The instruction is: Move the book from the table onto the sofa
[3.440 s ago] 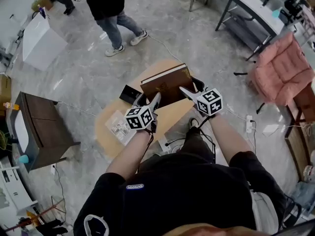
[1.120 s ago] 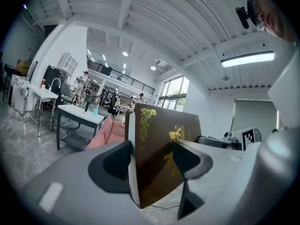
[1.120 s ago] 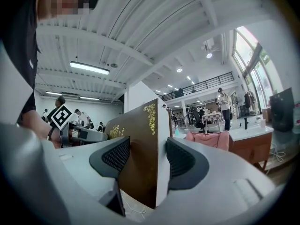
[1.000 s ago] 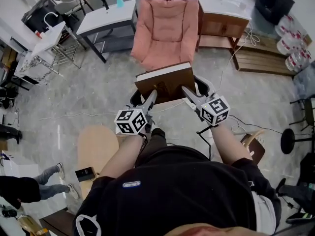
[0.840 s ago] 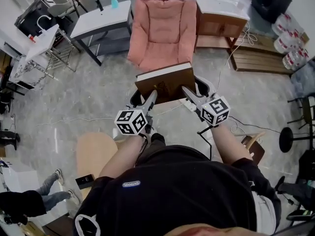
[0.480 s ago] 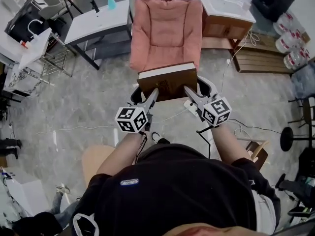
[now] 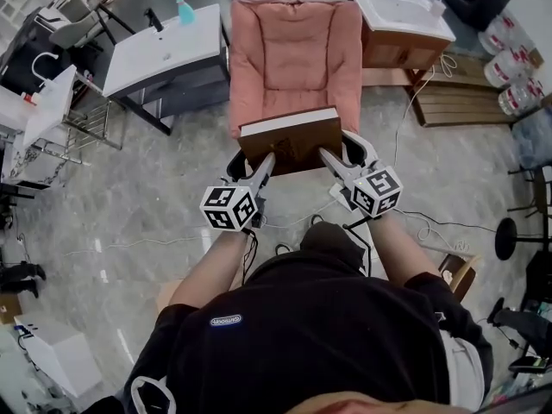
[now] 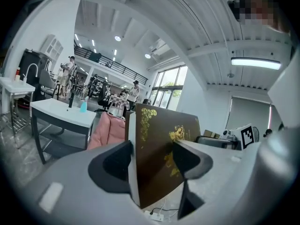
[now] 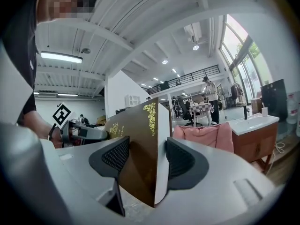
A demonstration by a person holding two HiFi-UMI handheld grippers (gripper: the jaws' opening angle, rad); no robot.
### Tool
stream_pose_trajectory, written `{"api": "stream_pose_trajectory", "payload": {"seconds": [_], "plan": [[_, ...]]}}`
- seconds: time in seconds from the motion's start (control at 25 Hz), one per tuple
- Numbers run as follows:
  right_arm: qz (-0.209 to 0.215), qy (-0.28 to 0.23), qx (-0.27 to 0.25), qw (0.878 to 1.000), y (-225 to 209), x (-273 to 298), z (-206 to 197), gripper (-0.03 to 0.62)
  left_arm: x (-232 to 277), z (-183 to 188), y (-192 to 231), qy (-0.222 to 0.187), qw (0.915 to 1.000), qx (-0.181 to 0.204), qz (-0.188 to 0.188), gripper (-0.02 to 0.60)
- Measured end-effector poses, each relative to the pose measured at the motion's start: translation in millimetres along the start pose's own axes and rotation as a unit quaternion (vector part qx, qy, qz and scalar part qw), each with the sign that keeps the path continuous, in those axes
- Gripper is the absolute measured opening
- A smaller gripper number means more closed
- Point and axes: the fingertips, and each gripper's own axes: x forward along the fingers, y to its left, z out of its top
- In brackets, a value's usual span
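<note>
Since a second ago, the pink sofa [image 7: 293, 41] is showing nearer, and the book [image 7: 293, 141] is now overlapping its front edge in the head view. Left tongs [image 7: 252, 169] and right tongs [image 7: 343, 155] are each clamping one side of the brown book, holding it in the air with its white page edge toward the sofa.

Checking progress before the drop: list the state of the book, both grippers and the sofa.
Book, closed, held in the air by both grippers.
Left gripper, shut on the book's edge.
Right gripper, shut on the opposite edge.
Sofa, nothing on its seat yet.
</note>
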Motion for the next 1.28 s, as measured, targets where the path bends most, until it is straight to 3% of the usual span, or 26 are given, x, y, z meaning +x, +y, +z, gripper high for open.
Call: {"api": "stream_pose_trajectory", "payload": {"seconds": [0.72, 1.04, 1.28], "plan": [[0.034, 0.009, 0.018, 0.999, -178.0, 178.4, 21.1, 0.275, 209.2, 46.3, 110.1, 0.025, 0.9987, 0.007, 0.044, 0.282], [0.037, 0.053, 0.049, 0.997, -245.7, 217.5, -12.2, 0.275, 282.3, 25.3, 133.0, 0.068, 0.9958, -0.012, 0.059, 0.282], [0.028, 0.098, 0.084, 0.991, -269.8, 233.4, -61.2, 0.273, 314.1, -11.6, 153.8, 0.122, 0.9903, -0.028, 0.058, 0.282]]}}
